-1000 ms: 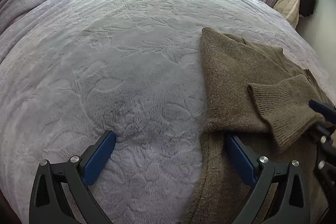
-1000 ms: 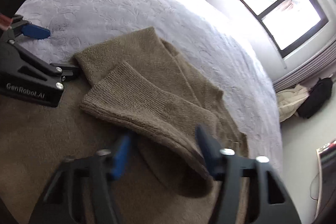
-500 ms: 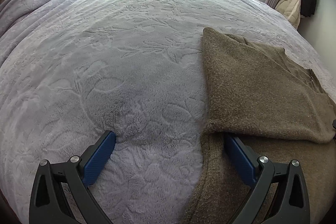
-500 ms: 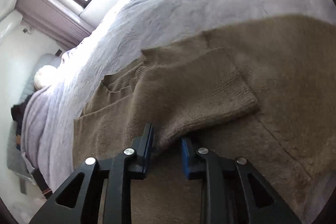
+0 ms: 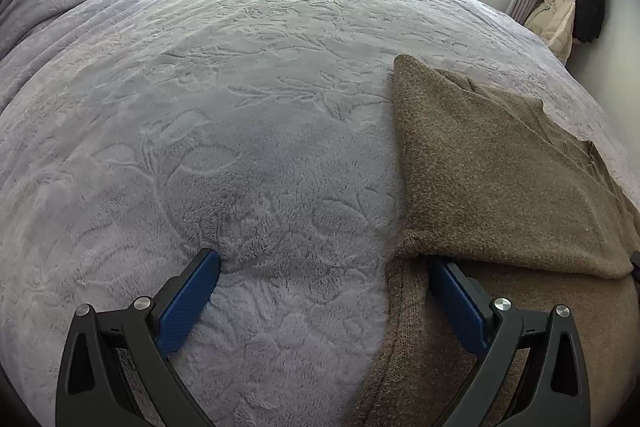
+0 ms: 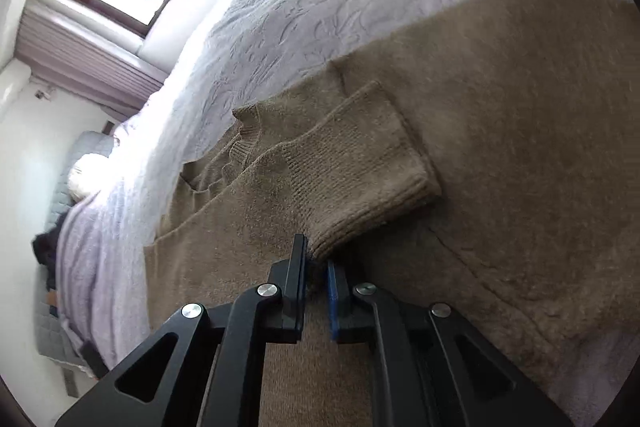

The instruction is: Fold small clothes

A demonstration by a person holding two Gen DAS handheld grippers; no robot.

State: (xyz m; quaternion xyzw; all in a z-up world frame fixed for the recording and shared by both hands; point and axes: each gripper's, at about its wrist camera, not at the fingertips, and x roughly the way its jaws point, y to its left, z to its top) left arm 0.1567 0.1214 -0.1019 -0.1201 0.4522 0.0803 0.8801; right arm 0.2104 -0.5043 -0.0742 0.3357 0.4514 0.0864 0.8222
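A brown knit sweater lies flat on the bed, on a pale plush blanket, one side already folded in. Its sleeve lies across the body, cuff toward the camera. The right gripper is pinching the sleeve's edge near the ribbed cuff, jaws nearly together. The left gripper rests spread wide, one finger on the blanket, the other at the sweater's folded side. The pinch looks shallow, so I judge the knit could slip free if pulled, or drag the layer beneath and rumple the fold.
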